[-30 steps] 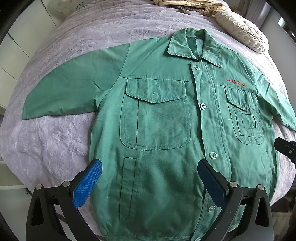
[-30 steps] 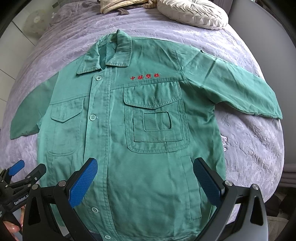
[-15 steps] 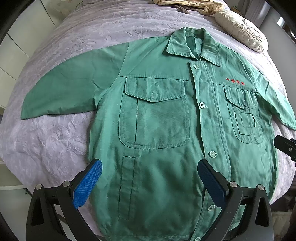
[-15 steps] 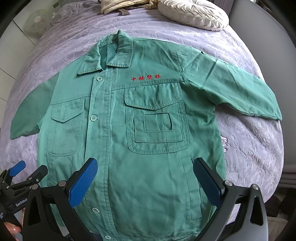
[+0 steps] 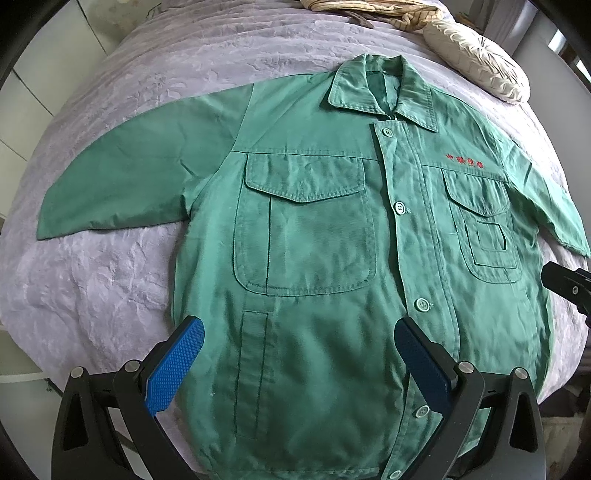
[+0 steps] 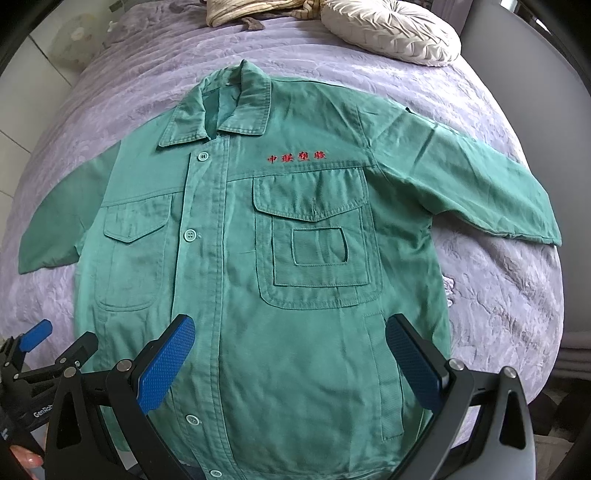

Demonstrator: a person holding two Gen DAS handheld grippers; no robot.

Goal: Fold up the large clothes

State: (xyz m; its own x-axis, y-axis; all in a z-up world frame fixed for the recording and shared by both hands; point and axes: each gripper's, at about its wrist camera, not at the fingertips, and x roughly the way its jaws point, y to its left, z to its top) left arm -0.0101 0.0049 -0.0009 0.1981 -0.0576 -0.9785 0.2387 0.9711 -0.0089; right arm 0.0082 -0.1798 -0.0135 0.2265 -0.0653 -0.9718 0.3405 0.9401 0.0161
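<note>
Jacket (image 5: pixel 317 258), green, buttoned up, spread flat face-up on purple bedspread (image 5: pixel 110 280), sleeves out. Left gripper (image 5: pixel 299 363) and right gripper (image 6: pixel 290 360) over the hem, jaws wide apart, holding nothing.

Both wrist cameras look forward and down from the hem end of the green jacket (image 5: pixel 314 258) toward its collar, fairly near above the bed (image 5: pixel 110 288). The left view sits over the jacket's left-hand half; the right view (image 6: pixel 295 258) over the half with red lettering. Both share the whole jacket front, the bed (image 6: pixel 498 295) and the pillow (image 5: pixel 476 70) beyond the collar (image 6: pixel 388 29)
</note>
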